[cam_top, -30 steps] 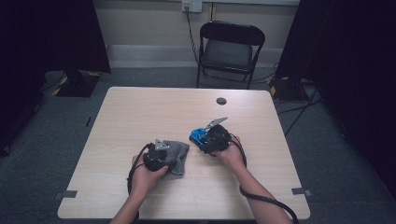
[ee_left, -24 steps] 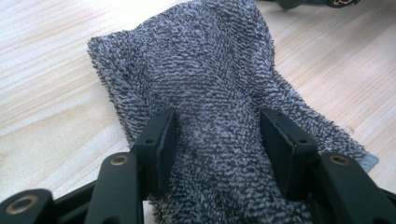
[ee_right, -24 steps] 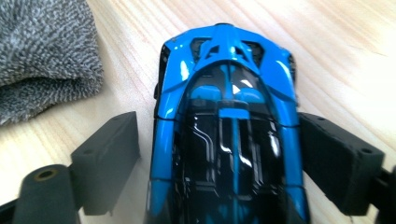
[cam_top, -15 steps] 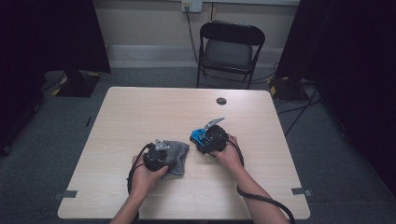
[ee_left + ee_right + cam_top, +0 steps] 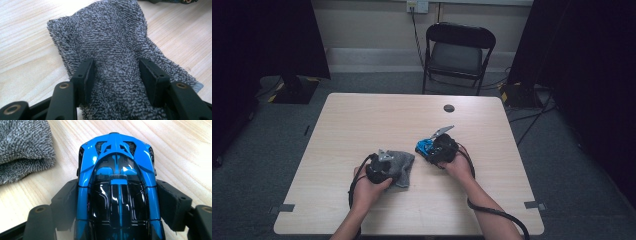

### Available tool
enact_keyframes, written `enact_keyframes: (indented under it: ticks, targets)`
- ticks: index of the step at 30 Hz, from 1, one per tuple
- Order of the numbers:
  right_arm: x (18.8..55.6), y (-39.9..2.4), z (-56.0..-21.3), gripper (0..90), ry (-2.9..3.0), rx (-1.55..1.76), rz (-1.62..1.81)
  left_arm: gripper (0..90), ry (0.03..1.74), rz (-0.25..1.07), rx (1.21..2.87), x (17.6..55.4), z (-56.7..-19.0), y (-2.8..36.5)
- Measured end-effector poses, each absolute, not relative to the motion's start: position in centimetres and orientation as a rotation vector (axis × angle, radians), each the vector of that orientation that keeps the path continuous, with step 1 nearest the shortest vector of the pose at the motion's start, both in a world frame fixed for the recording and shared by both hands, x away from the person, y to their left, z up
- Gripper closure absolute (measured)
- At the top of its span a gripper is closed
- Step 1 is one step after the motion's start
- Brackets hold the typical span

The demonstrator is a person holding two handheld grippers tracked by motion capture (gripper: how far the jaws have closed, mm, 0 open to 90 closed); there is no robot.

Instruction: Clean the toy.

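Observation:
A grey terry cloth (image 5: 401,163) lies bunched on the wooden table (image 5: 362,125), left of centre near the front. My left gripper (image 5: 382,167) is shut on the grey cloth (image 5: 117,50), its two black jaws pinching a raised fold of it. A small blue and black toy car (image 5: 425,147) sits just right of the cloth. My right gripper (image 5: 439,149) is shut on the toy car (image 5: 116,170), one jaw pressed against each flank, the car's end pointing away from the camera. Cloth (image 5: 22,150) and car lie close together, a narrow strip of table between them.
A small dark round disc (image 5: 449,108) lies on the table toward its far edge. A black folding chair (image 5: 458,55) stands beyond the table. Cables run across the floor at the right (image 5: 532,115). Tape marks sit at the table's front corners (image 5: 286,207).
Both hands stay nearly where they were. The right gripper with the car has edged very slightly; the cloth and left gripper look the same.

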State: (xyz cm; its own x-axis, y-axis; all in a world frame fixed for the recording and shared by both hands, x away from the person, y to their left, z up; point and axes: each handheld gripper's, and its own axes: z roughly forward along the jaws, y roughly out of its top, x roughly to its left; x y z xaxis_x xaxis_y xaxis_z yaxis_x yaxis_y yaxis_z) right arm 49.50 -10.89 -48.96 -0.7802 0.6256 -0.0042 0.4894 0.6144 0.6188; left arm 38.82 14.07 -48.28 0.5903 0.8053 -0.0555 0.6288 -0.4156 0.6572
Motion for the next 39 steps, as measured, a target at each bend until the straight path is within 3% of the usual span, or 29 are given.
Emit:
enact_keyframes:
  ticks: [8,12,17,22,27,39]
  targets:
    - [49.2,-10.8,-48.9,26.0,2.589,0.970,0.892,47.0,1.134,0.352,2.183,38.9,-48.2,14.1]
    - [49.0,-10.9,-48.9,26.0,2.579,0.973,0.898,49.8,1.105,0.430,2.229,38.5,-48.4,13.5]
    - [48.7,-11.1,-48.8,26.0,2.582,0.975,0.911,68.0,1.076,0.437,2.224,38.2,-48.4,13.6]
    - [48.4,-10.9,-48.4,26.1,2.597,0.960,0.928,75.7,1.091,0.396,2.219,38.5,-48.2,13.9]
    - [48.0,-10.9,-47.8,26.1,2.615,0.930,0.938,77.2,1.179,0.300,2.146,38.9,-47.6,14.8]
    - [47.2,-11.1,-47.6,26.1,2.680,0.895,0.926,77.4,1.172,0.293,2.120,38.9,-47.1,15.1]
